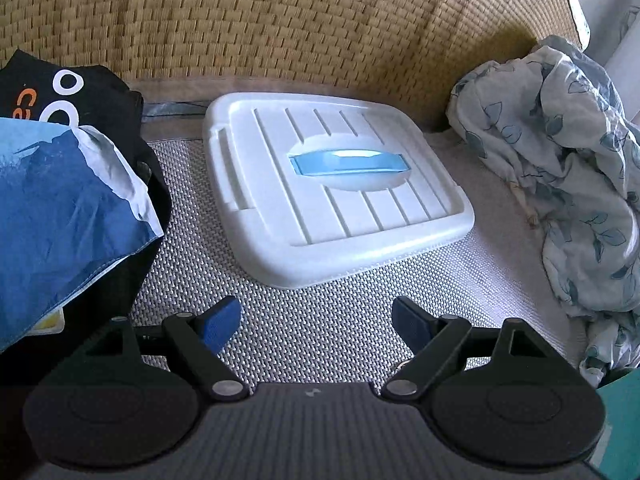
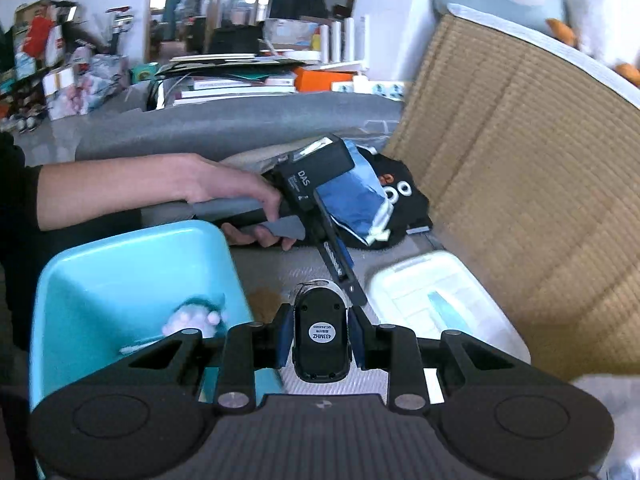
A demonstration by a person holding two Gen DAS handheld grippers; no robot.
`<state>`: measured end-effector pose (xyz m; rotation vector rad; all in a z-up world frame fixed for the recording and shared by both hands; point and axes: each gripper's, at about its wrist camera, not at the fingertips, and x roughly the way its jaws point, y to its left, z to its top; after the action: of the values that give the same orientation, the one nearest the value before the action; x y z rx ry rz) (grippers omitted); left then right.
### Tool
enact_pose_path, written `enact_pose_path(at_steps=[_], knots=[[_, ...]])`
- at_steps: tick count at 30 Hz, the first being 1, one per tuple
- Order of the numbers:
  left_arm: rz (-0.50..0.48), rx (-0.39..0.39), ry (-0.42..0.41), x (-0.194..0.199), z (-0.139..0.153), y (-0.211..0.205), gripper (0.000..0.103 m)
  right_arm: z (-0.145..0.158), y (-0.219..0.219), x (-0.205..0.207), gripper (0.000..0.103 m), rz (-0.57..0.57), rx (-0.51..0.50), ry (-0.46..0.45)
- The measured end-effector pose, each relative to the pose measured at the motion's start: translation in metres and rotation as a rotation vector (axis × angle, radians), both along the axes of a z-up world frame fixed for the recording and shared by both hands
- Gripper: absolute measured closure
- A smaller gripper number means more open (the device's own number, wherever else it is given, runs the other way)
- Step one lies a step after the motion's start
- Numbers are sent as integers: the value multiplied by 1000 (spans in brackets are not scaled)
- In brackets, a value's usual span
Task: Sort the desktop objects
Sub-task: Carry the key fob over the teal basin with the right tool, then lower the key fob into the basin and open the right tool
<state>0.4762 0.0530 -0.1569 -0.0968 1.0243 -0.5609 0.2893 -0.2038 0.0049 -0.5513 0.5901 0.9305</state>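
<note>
Above the woven mat (image 2: pixel 320 388), the right gripper (image 2: pixel 320 344) clamps a black remote fob (image 2: pixel 321 340).
Left gripper (image 1: pixel 316 320) hangs spread and empty before the white lid (image 1: pixel 332 188); a teal bin (image 2: pixel 132 268) sits alongside.

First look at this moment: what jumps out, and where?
The right gripper is shut on a small black remote, held above the turquoise bin. In the left wrist view, a white lid with a blue handle lies on the woven mat ahead of the open left gripper.
</note>
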Motion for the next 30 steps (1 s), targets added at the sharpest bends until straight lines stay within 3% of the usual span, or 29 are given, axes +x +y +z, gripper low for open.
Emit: enact_pose_path(at_steps=[6, 12, 20, 30], knots=[[-2, 3, -25, -4, 3, -5, 17, 13, -13, -44, 70, -16, 45, 57], [19, 21, -27, -3, -1, -7, 17, -12, 4, -71, 70, -19, 16, 166], [51, 10, -22, -2, -4, -5, 17, -57, 36, -72, 70, -3, -106, 295], [58, 0, -24, -2, -3, -1, 17, -87, 56, -61, 70, 12, -256, 361]])
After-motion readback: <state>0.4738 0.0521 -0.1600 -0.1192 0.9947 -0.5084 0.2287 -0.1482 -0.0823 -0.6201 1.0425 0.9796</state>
